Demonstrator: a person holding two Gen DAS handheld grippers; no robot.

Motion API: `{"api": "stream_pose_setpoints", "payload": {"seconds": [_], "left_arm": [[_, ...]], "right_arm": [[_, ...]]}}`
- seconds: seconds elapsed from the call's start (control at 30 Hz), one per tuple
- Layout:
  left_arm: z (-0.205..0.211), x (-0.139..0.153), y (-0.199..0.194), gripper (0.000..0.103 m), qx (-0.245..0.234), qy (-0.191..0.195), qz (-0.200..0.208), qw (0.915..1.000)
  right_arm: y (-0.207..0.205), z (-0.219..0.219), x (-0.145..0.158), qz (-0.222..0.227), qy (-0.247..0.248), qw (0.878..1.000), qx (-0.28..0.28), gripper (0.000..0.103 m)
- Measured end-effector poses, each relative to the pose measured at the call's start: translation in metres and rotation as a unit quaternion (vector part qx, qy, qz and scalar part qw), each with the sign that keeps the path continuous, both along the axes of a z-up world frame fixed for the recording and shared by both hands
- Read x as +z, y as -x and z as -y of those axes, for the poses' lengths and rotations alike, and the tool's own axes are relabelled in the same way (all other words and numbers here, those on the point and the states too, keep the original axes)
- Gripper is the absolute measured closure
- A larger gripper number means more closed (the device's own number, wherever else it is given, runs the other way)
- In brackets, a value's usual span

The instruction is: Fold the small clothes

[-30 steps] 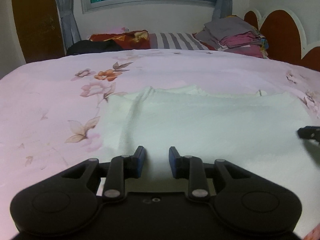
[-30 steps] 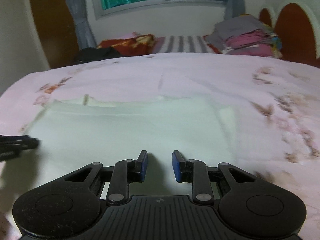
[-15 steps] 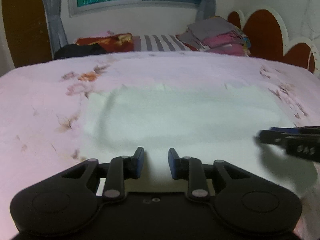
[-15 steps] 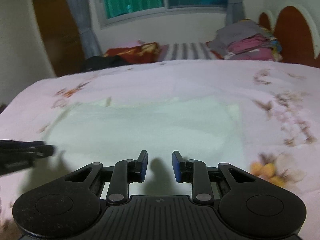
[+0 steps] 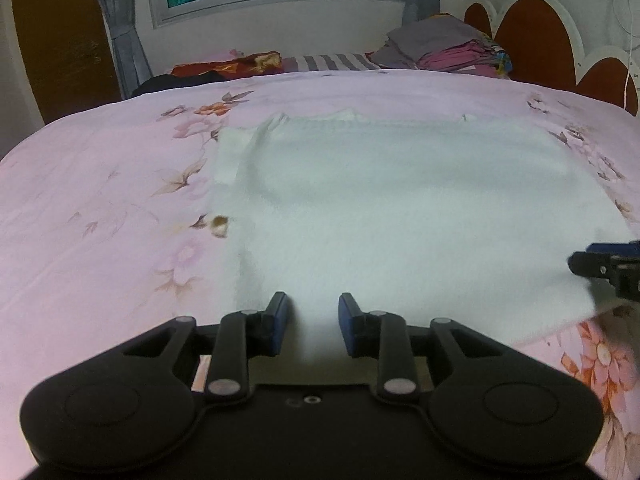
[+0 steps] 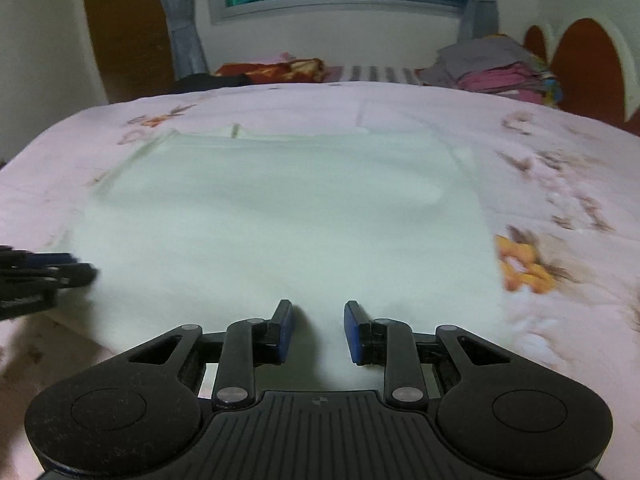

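presently, item one: pale garment (image 5: 400, 216), spread flat on the floral bedsheet (image 5: 100, 208), its near hem just ahead of both tools, laid out so you can fold it cleanly. item two: your left gripper (image 5: 312, 320), jaws parted a moderate gap, gripping nothing, poised over the near hem towards the garment's left side. item three: your right gripper (image 6: 318, 326), likewise parted and empty, over the hem towards the right side. judged placement: paired for a two-corner lift.
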State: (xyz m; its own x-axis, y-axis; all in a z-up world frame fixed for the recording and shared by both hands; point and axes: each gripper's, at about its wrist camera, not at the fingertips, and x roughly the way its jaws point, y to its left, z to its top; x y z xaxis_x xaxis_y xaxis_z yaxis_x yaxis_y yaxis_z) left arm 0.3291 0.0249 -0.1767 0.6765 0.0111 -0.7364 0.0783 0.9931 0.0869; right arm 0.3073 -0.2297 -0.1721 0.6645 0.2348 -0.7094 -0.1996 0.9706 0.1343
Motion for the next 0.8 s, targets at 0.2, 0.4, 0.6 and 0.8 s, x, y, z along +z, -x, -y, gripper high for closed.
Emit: {"api": "stream_pose_setpoints", "payload": {"seconds": [0.2, 0.4, 0.6, 0.8], "left_arm": [[-0.001, 0.013, 0.007, 0.075, 0.02, 0.006, -0.022, 0.9995], [-0.004, 0.025, 0.016, 0.069, 0.039, 0.037, -0.048, 0.9974], [-0.016, 0.03, 0.02, 0.053, 0.074, 0.088, -0.068, 0.9911], [-0.028, 0.026, 0.023, 0.048, 0.104, 0.149, -0.096, 0.9787]], "right_arm": [[0.013, 0.004, 0.003, -0.002, 0.001, 1.0, -0.011, 0.076], [0.02, 0.0, 0.017, -0.001, -0.047, 0.999, -0.014, 0.076], [0.019, -0.012, 0.023, -0.004, -0.056, 0.998, -0.004, 0.076], [0.019, -0.021, 0.024, -0.007, -0.06, 0.998, 0.0, 0.076]]}}
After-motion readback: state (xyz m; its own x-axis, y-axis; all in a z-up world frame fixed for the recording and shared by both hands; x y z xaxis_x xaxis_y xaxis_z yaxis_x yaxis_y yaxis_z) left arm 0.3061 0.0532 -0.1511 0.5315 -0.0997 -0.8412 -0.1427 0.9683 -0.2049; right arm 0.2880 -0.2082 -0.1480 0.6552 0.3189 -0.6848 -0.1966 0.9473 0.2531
